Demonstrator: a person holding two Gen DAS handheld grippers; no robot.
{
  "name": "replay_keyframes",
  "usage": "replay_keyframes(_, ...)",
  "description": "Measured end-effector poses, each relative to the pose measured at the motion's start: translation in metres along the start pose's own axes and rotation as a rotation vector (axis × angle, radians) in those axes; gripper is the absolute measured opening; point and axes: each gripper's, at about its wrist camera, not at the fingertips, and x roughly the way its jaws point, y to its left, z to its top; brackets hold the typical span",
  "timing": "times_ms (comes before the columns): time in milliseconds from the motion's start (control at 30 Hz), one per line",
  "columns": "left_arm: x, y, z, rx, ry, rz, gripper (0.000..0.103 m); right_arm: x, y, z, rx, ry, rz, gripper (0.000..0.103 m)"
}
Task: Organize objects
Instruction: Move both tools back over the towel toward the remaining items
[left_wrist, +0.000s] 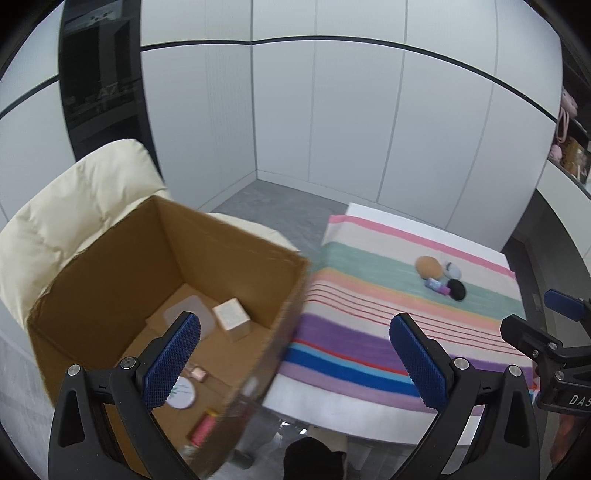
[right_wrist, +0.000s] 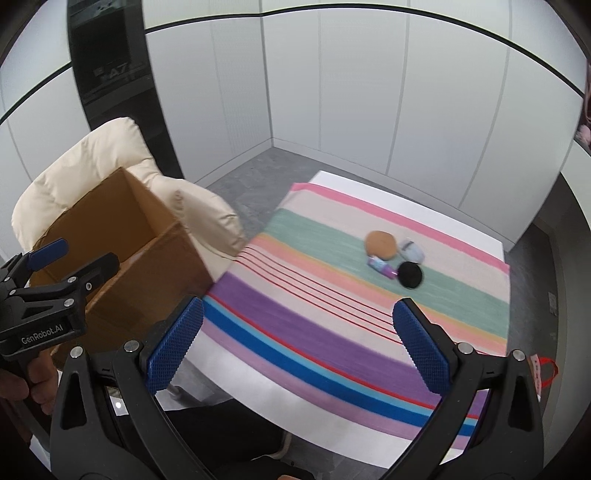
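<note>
1. The left gripper (left_wrist: 295, 365) is nearest in its own view, its blue-padded jaws spread wide with nothing between them; it hangs over the edge where the box meets the tabletop.
2. The right gripper (right_wrist: 299, 350) likewise has its jaws wide apart and empty, above the near part of the striped cloth (right_wrist: 332, 332).
3. A hand (right_wrist: 22, 380) grips the handle of the left gripper at the lower left of the right wrist view.
4. The cardboard box (left_wrist: 110, 266) stands open just left of the tabletop. Inside lie a red spool (left_wrist: 202, 428), a round white tin (left_wrist: 181, 393), a small pinkish item (left_wrist: 199, 373), a white carton (left_wrist: 233, 318) and a flat grey piece (left_wrist: 192, 310).
5. A cream padded chair (left_wrist: 74, 206) sits behind and beneath the box.
6. The white tabletop (right_wrist: 258, 398) carries the striped cloth.
7. Farther off, on the green stripe, four things cluster close together: a tan round pad (right_wrist: 380, 243), a pale blue pouch (right_wrist: 412, 251), a small purple tube (right_wrist: 382, 267) and a black round disc (right_wrist: 410, 275).
8. White panelled walls (left_wrist: 332, 110) close the room behind.
</note>
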Motion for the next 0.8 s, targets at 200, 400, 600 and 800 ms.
replay_keyframes(200, 0.004, -0.035, 0.004, 0.047, 0.0, -0.04, 0.103, -0.01, -0.037, -0.009, 0.051, -0.002, -0.042, 0.103)
replay_keyframes(400, 0.005, -0.067, 0.004, 0.089, 0.002, -0.078, 0.103, -0.019, -0.068, -0.017, 0.095, -0.005, -0.075, 0.103)
replay_keyframes(600, 0.006, -0.094, 0.001, 0.127, 0.008, -0.112, 0.103, -0.029, -0.092, -0.026, 0.123, -0.005, -0.105, 0.103)
replay_keyframes(800, 0.007, -0.121, -0.001, 0.149, 0.021, -0.159, 0.103, -0.041, -0.119, -0.036, 0.151, -0.011, -0.153, 0.103)
